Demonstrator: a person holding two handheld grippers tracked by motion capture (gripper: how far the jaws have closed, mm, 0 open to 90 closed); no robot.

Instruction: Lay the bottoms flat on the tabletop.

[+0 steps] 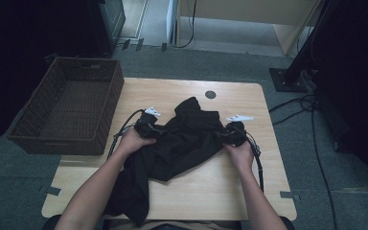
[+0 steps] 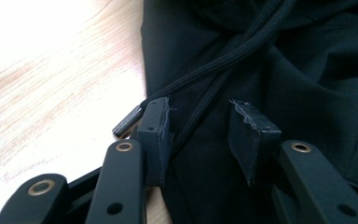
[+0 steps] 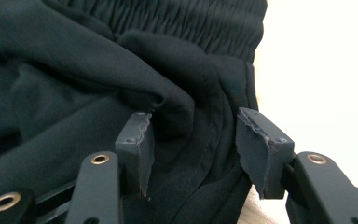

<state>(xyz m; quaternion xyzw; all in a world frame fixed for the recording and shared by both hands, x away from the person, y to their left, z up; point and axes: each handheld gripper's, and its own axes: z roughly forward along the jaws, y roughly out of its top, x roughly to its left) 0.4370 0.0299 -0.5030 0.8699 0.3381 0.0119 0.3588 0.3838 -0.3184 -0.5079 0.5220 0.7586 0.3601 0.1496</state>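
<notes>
On the middle of the table [image 1: 191, 191] lies the black garment [image 1: 182, 139], crumpled, with one part trailing off the near edge by my left forearm, and I have a gripper at each side of it. My left gripper [image 2: 200, 126] sits at the garment's left edge with its jaws spread; the cloth lies between and under them, and a black drawstring [image 2: 223, 60] runs up from between the pads toward the bunched waist, its metal-tipped end [image 2: 127, 122] resting just outside the left pad on the bare wood. My right gripper [image 3: 193, 135] is at the opposite edge, jaws likewise apart, with a thick fold of fabric standing between the pads and the gathered elastic waistband [image 3: 191, 21] just beyond it. I read neither pair of pads as pressing on the cloth, though on the right the fold is so dark that I cannot be sure it is free of the left pad. What matters for my next move is that the waistband runs crosswise between my two hands, each about equally near its own end, so I judge that both should close on the edge straight ahead and draw outward together. The wicker basket [image 1: 69, 103] stands off the table's left side, well apart from the garment.
</notes>
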